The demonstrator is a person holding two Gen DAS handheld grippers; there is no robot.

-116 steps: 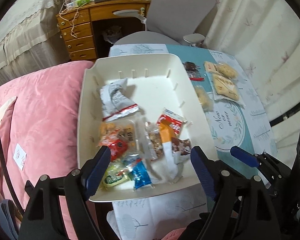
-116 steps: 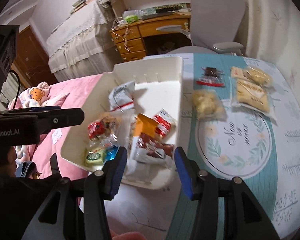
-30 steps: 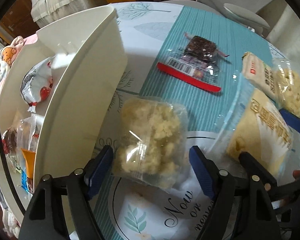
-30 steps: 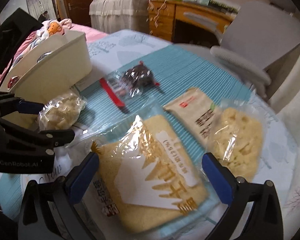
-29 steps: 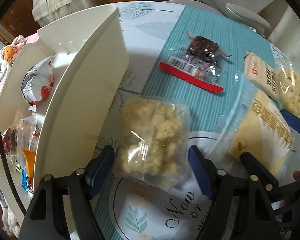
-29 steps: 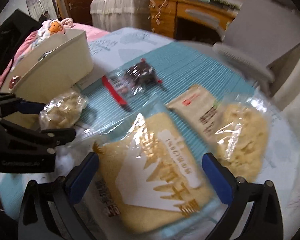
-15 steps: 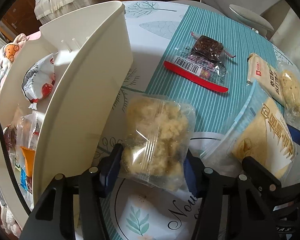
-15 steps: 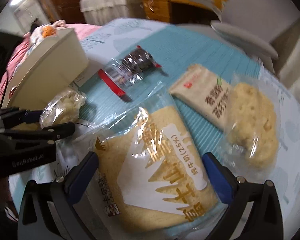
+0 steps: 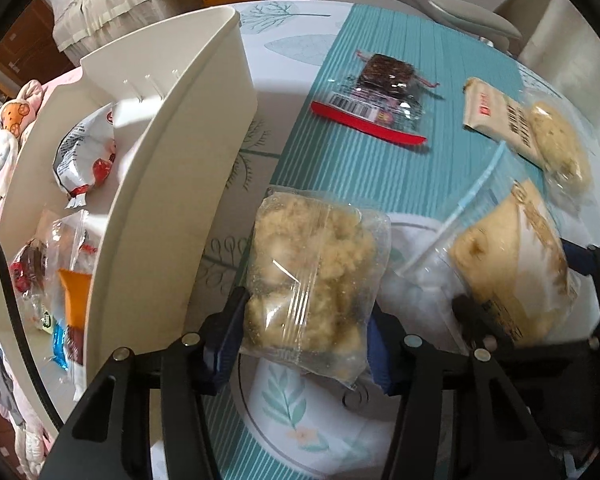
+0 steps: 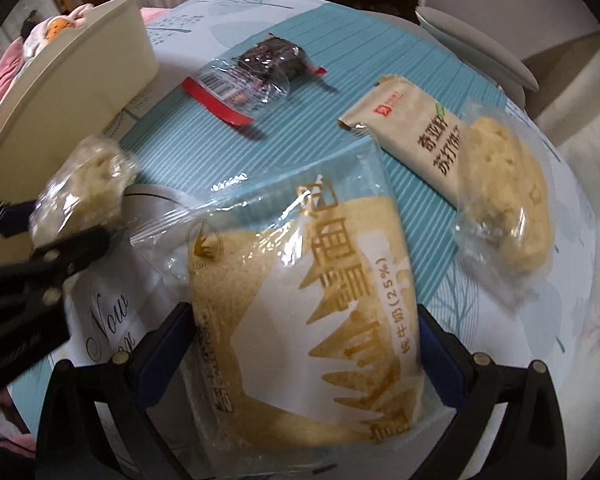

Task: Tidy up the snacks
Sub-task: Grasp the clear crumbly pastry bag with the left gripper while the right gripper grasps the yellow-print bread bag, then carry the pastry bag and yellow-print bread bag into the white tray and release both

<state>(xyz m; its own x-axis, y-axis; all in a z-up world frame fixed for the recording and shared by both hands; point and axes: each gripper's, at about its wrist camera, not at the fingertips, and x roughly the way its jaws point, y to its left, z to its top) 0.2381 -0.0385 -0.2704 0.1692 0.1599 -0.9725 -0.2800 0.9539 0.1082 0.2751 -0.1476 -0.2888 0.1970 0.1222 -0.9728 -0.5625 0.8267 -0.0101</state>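
My left gripper [image 9: 304, 312] points down at the table with its jaws closing, and both pads press a clear bag of crumbly pale snack [image 9: 316, 264]. That bag [image 10: 88, 184] also shows at the left of the right wrist view, raised a little off the cloth. My right gripper [image 10: 306, 332] stands open and straddles a large bag of sliced bread [image 10: 300, 280] lying on the tablecloth, a blue pad at each side of it. The white bin [image 9: 172, 160] with several snack packs inside stands to the left.
On the teal cloth farther back lie a dark brownie pack with a red strip [image 10: 256, 68], a beige cracker packet [image 10: 416, 128] and a second crumbly snack bag [image 10: 504, 200]. A grey chair stands past the table's far edge, and pink bedding lies left of the bin.
My left jaws have closed from wide apart onto the crumbly snack bag, which has lifted slightly. My right gripper has come down over the bread bag, now between its fingers.
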